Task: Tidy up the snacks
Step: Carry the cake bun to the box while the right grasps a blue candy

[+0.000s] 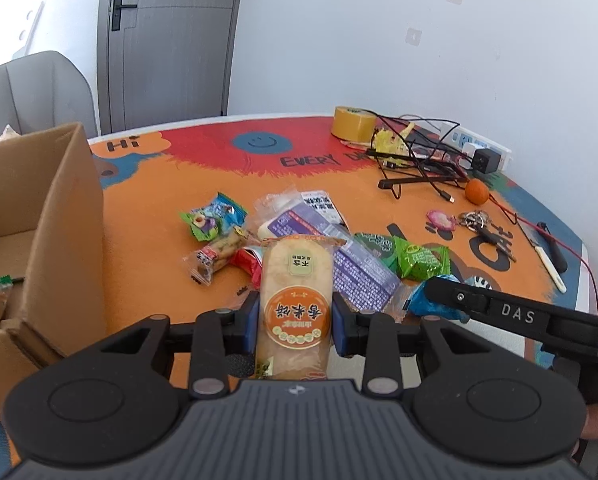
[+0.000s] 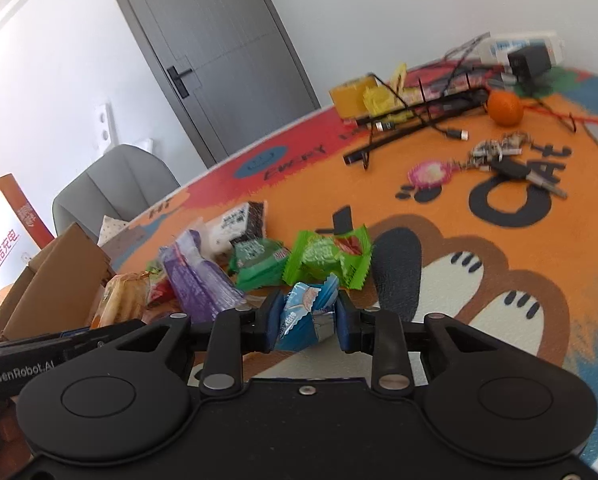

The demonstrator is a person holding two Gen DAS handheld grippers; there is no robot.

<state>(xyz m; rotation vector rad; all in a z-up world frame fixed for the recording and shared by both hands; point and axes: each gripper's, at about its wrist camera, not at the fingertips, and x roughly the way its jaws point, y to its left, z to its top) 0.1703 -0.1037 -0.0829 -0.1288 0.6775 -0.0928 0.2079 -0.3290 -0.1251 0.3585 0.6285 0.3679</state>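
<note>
Left gripper (image 1: 295,320) clamped on rice cracker pack (image 1: 295,292), right gripper (image 2: 307,316) clamped on blue candy (image 2: 305,312), crumpled label unreadable

The lower end of the rice cracker packet (image 1: 295,304) is hidden behind the body of the left hand-held gripper (image 1: 295,318) at the bottom centre. The cardboard box (image 1: 65,216) is cut off by the left edge of the frame, and its contents are only partly seen. In the right wrist view, the keys (image 2: 507,160) and the power strip (image 2: 519,46) at upper right are blurred. The blue candy wrapper (image 2: 305,312) is crumpled, and its print cannot be read. The counter (image 2: 499,280) is cut off at the right edge.
</note>
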